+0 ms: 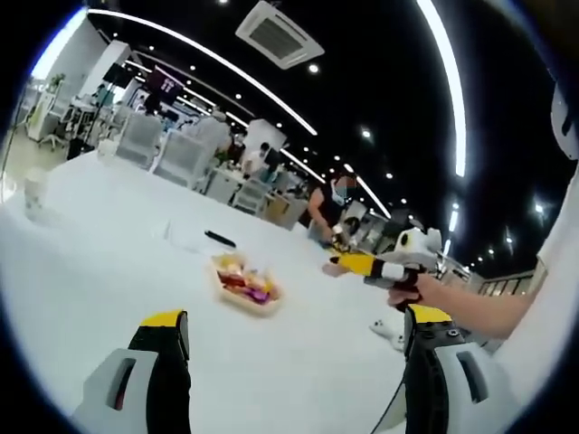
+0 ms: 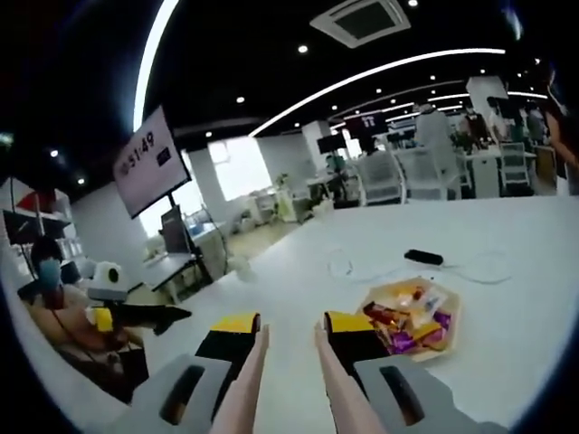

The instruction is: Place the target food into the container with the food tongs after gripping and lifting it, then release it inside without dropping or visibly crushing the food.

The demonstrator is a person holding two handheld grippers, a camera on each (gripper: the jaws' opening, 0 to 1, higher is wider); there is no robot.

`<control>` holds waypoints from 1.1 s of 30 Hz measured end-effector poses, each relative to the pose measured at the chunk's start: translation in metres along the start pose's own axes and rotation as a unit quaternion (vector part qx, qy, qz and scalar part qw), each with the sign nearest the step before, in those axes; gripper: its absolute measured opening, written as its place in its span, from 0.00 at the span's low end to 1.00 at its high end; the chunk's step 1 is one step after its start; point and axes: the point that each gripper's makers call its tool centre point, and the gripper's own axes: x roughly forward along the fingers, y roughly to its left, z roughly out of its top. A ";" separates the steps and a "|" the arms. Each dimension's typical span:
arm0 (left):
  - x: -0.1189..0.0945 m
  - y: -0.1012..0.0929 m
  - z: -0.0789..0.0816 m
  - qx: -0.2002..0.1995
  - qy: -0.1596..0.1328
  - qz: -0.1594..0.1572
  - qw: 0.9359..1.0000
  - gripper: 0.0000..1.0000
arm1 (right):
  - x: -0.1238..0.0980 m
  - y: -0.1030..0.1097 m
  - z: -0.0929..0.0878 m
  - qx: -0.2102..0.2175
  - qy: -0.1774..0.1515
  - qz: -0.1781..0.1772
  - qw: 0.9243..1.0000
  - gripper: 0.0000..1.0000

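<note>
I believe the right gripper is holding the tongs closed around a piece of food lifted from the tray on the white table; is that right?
Not quite. In the right gripper view the right gripper does hold the tongs, but their arms stand apart with nothing between them. The food lies in the tray on the white table, beside the tongs.

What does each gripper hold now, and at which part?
The right gripper holds the tongs, its jaws against the outer sides of the two arms. The left gripper holds nothing.
</note>
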 end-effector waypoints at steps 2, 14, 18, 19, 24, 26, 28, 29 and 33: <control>0.001 0.003 0.000 -0.004 -0.004 0.004 1.000 0.99 | -0.001 -0.001 0.002 0.004 -0.003 -0.001 1.000 0.27; 0.007 0.000 0.005 0.003 0.006 -0.005 1.000 0.99 | -0.001 0.002 0.000 0.021 -0.003 -0.003 1.000 0.28; 0.005 -0.001 0.005 0.012 0.013 -0.009 1.000 0.99 | -0.001 0.005 0.001 0.016 -0.003 -0.003 1.000 0.28; 0.004 -0.001 0.005 0.013 0.014 -0.010 1.000 0.99 | -0.001 0.005 0.002 0.015 -0.005 -0.003 1.000 0.28; 0.004 -0.003 0.003 0.013 0.022 -0.017 1.000 0.99 | -0.007 0.002 0.004 0.023 -0.016 -0.012 1.000 0.28; 0.005 -0.004 -0.006 -0.016 0.047 -0.020 0.999 0.99 | -0.007 0.002 0.001 0.023 -0.012 -0.014 1.000 0.28; 0.008 -0.004 -0.014 -0.034 0.071 -0.022 0.997 0.99 | -0.007 0.002 -0.002 0.025 -0.009 -0.014 1.000 0.28; 0.009 -0.004 -0.014 -0.033 0.070 -0.022 0.997 0.99 | -0.007 0.002 -0.002 0.025 -0.009 -0.015 1.000 0.28; 0.010 -0.008 -0.014 -0.035 0.073 -0.026 0.996 0.99 | -0.008 0.007 0.000 0.032 -0.015 -0.016 0.999 0.28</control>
